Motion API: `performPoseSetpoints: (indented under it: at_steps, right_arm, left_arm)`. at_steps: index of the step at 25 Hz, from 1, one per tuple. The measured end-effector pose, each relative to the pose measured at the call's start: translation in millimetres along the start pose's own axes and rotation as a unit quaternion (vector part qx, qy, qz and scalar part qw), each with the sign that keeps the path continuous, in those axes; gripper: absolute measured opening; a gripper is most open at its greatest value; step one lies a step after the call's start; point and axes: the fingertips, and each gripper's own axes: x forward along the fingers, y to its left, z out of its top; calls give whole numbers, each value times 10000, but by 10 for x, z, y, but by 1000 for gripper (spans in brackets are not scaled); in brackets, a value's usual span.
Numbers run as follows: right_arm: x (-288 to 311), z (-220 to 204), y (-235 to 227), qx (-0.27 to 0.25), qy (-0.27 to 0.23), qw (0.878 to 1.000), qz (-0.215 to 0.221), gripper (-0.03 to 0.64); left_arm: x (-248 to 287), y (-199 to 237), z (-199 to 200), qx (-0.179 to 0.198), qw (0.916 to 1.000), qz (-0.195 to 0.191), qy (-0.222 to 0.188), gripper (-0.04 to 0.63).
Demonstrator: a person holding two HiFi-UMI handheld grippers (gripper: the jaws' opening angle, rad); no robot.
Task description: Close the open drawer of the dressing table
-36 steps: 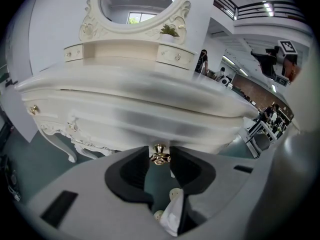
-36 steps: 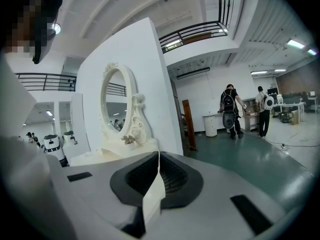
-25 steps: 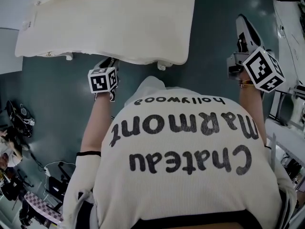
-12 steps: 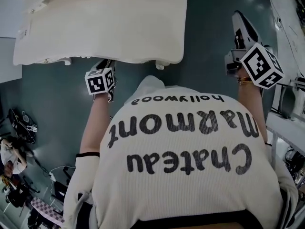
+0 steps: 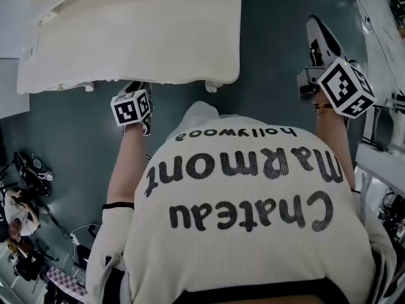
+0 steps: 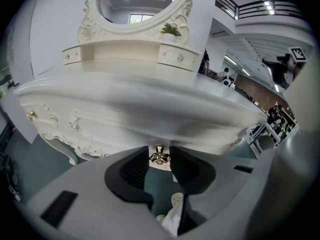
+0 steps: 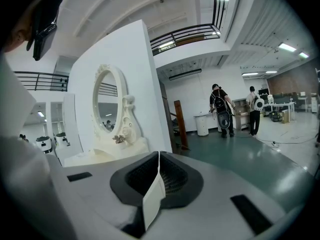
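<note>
- The left tool (image 6: 160, 165) is at the middle of the front edge of the white bench (image 5: 145, 37), tucked under the overhanging top.
- Its jaws stand a little apart, and the drawer's brass knob (image 6: 159, 156) sits in the gap between the tips. The pads are close on either side, but I cannot tell whether they touch it.
- The drawer front (image 6: 163, 167) shows only as a pale patch round the knob, below the front edge. In the head view the top covers it.
- The right tool (image 5: 315, 30) is held up well beyond the right edge of the bench, over the dark green floor (image 5: 69, 144). Its jaws are pressed together, with a white strip along the seam.
- Along the back edge stands an oval mirror (image 6: 137, 1) in a carved frame. A small potted plant (image 6: 171, 30) sits at its right foot, above a little upper drawer (image 6: 177, 57).
- The person's printed white shirt (image 5: 247, 214) fills the lower head view.
</note>
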Motion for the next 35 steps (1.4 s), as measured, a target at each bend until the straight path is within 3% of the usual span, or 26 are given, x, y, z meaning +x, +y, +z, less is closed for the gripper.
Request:
performPoseSetpoints:
  at_steps: [13, 15, 18, 23, 25, 27, 29, 35]
  right_arm:
    - [18, -96, -88, 66, 103, 9999, -56, 31]
    - [27, -126, -66, 125, 145, 9998, 49, 31]
    - [89, -166, 51, 169, 263, 9990, 307, 31]
    - [239, -315, 468, 160, 506, 9952, 820, 31]
    - [354, -355, 705, 222, 539, 9922, 1098, 31]
    - [430, -378, 947, 252, 608, 9880, 1398, 31]
    - [443, -417, 1193, 209, 737, 9825, 1695, 31]
    - [366, -714, 2097, 132, 1084, 9561, 2720, 31]
  left_arm:
    - [45, 36, 76, -124, 9999, 113, -4, 130]
    - [10, -10, 85, -160, 9995, 245, -93, 138]
    - [-61, -62, 95, -374, 9986, 306, -230, 211]
    - [-352, -40, 83, -614, 9966, 165, -527, 212]
    - [-570, -6, 143, -853, 9920, 157, -919, 205]
    - [-852, -21, 215, -1076, 9850, 237, -1325, 108]
    - [-1131, -77, 239, -1218, 9792, 322, -1592, 55]
    - [-1929, -184, 134, -1521, 9567, 383, -2453, 16]
